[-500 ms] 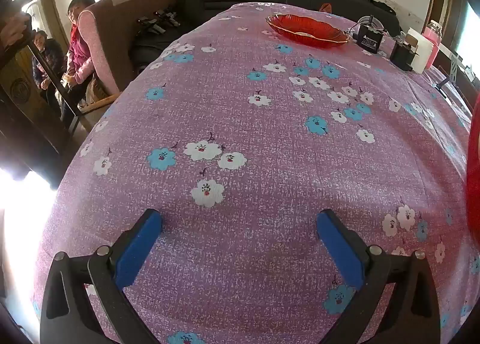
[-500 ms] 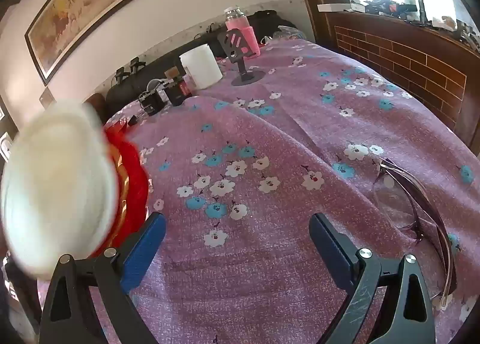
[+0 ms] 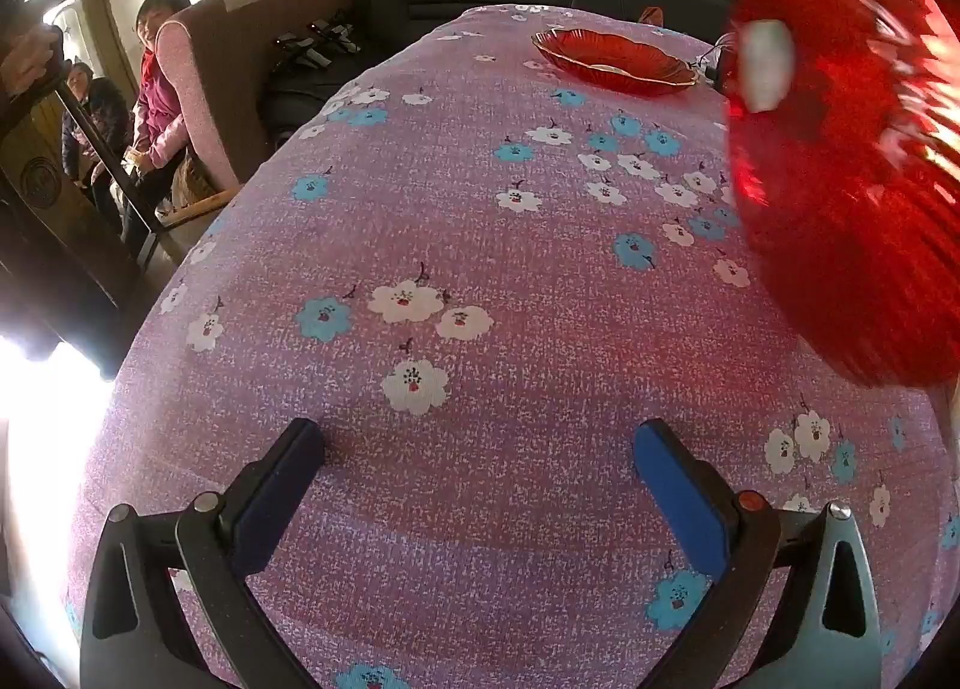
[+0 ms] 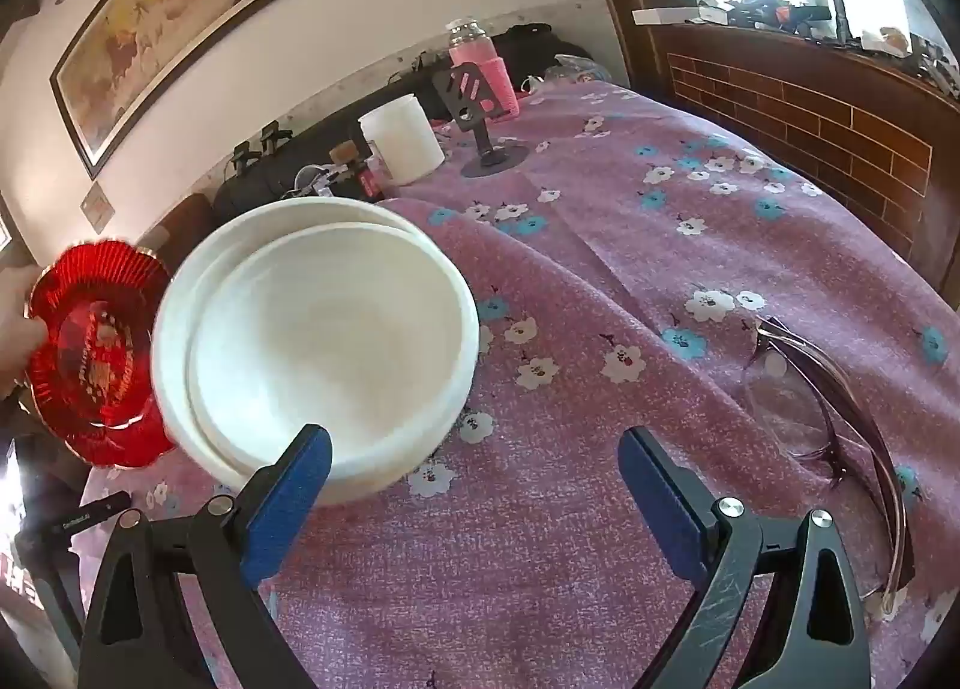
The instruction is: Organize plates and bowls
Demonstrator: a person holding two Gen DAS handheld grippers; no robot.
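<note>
1. The left gripper (image 3: 477, 458) hangs over the purple flowered tablecloth (image 3: 480, 281) with its blue-padded jaws spread wide and nothing between them.
2. Far ahead of it and slightly to its right, a red glass dish (image 3: 612, 62) rests on the cloth near the table's far end.
3. Close on its right side, a blurred red fluted plate (image 3: 840, 161) is raised off the cloth and tilted on edge; what holds it is outside this view.
4. Off to its left, beyond the table edge, two people sit by a brown armchair (image 3: 240, 65).
5. The right gripper (image 4: 474, 458) is also released, jaws wide apart with only bare cloth in the gap.
6. Just ahead of its left finger, stacked white bowls (image 4: 318, 341) sit tilted, the smaller nested in the larger, their near rim right beside the blue pad; whether they touch is unclear.
7. Left of the bowls, a hand (image 4: 15, 323) grips the rim of the red fluted plate (image 4: 96, 353).
8. To the gripper's right, a pair of glasses (image 4: 828, 407) lies on the cloth.
9. Well ahead stand a white container (image 4: 402, 140), a phone stand (image 4: 480, 119) and a pink bottle (image 4: 483, 65).
</note>
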